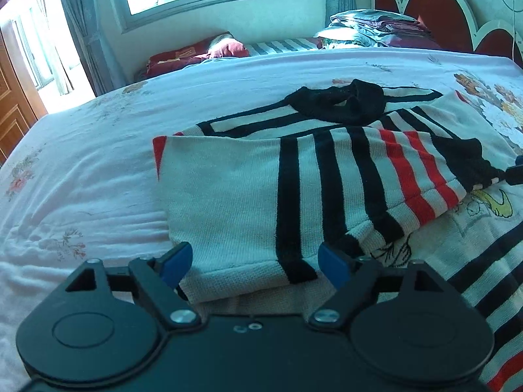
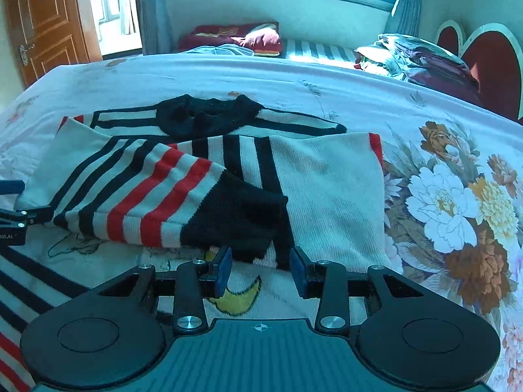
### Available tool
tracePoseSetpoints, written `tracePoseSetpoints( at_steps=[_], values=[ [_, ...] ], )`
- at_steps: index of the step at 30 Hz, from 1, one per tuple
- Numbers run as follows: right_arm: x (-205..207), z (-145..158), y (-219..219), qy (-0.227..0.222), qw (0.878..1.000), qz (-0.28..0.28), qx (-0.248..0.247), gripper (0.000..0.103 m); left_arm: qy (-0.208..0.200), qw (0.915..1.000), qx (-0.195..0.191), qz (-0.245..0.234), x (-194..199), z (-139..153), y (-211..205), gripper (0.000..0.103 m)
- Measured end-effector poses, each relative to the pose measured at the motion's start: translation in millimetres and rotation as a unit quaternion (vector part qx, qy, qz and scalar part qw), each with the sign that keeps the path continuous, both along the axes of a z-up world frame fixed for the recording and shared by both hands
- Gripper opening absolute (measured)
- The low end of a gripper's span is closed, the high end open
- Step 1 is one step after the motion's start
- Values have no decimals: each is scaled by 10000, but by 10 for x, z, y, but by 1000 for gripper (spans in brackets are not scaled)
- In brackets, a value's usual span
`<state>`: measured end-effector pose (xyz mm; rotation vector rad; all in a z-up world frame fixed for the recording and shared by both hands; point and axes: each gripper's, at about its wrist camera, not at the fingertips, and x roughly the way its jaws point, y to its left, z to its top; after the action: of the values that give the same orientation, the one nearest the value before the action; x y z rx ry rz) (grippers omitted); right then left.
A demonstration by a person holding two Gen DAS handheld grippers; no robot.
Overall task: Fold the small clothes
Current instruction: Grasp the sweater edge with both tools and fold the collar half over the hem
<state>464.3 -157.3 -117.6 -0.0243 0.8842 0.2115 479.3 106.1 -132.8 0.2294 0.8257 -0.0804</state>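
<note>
A small white knit sweater with black and red stripes and a black collar lies on the bed, both sleeves folded across its front. My left gripper is open, its blue pads on either side of the left sleeve's cuff edge. In the right wrist view the same sweater shows, with the striped sleeve and its black cuff lying on top. My right gripper is open just in front of that cuff, above the cartoon print on the sweater's front. The left gripper's tip shows at the left edge.
The bed has a pink floral sheet with large printed flowers on the right. Folded bedding is stacked by the red headboard. A second bed with red pillows lies under the window. A wooden door stands left.
</note>
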Motion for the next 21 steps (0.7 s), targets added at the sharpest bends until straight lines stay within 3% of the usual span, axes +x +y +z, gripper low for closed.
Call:
tracePoseSetpoints(
  at_steps=[8, 9, 10, 12, 14, 18, 21],
  values=[
    [-639, 30, -530, 93, 9983, -89, 567, 40, -38, 10000, -25, 52, -642, 79, -136, 86],
    [-752, 25, -623, 137, 9975, -107, 682, 47, -45, 9999, -89, 65, -770, 83, -120, 86],
    [-854, 17, -698, 162, 9968, -109, 775, 65, -49, 9998, -143, 107, -905, 83, -84, 85],
    [-1089, 4, -825, 112, 9960, -56, 887, 73, -3, 9994, -245, 243, -1161, 60, 8, 80],
    [-1327, -29, -938, 142, 9958, -10, 904, 73, 86, 9982, -385, 461, -1425, 27, 132, 70],
    [-1715, -137, -1155, 287, 9926, -41, 1183, 72, 244, 9929, -844, 807, -1901, -46, 364, 69],
    [-1913, -241, -1274, 462, 9881, -96, 1461, 56, 284, 9881, -1233, 870, -2197, -104, 458, 71]
  ],
)
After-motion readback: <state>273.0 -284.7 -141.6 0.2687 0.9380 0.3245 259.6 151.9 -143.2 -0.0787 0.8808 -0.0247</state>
